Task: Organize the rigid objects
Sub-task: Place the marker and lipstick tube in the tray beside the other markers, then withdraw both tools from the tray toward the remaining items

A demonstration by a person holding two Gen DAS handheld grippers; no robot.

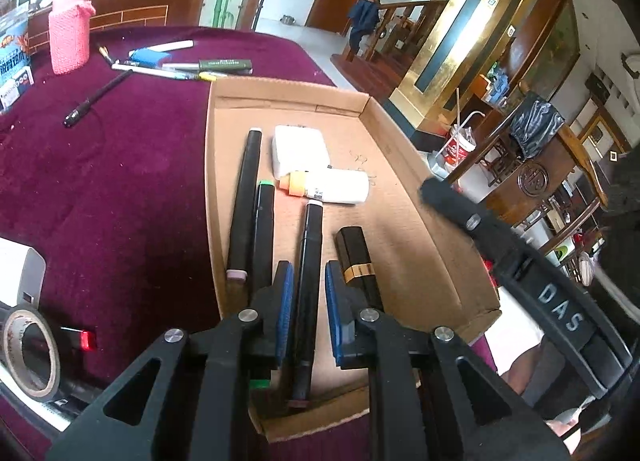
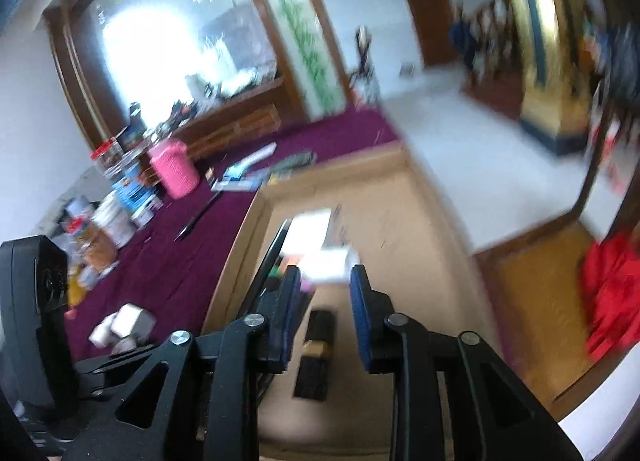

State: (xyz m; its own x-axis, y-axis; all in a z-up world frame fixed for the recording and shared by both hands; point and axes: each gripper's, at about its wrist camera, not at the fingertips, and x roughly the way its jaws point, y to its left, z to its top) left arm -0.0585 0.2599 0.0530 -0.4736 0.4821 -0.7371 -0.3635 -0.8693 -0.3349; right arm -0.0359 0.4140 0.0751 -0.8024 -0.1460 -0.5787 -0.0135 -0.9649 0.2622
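Maroon cloth [image 1: 120, 189] covers the table under a cardboard tray [image 1: 404, 197]; the left tongs [image 1: 308, 293] stand narrowly parted around a black marker [image 1: 310, 261] lying in the tray, pads not plainly touching; the right tongs [image 2: 325, 301] hang wide and empty above a black lipstick [image 2: 318, 345]; that view is blurred.

Black jaws, blue pads [image 1: 285, 303]

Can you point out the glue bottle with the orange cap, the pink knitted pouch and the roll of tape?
Glue bottle [image 1: 338, 191]: left wrist view, on its white body.
Pink knitted pouch [image 1: 69, 39]: left wrist view, middle of its front.
Roll of tape [image 1: 30, 353]: left wrist view, on its rim.
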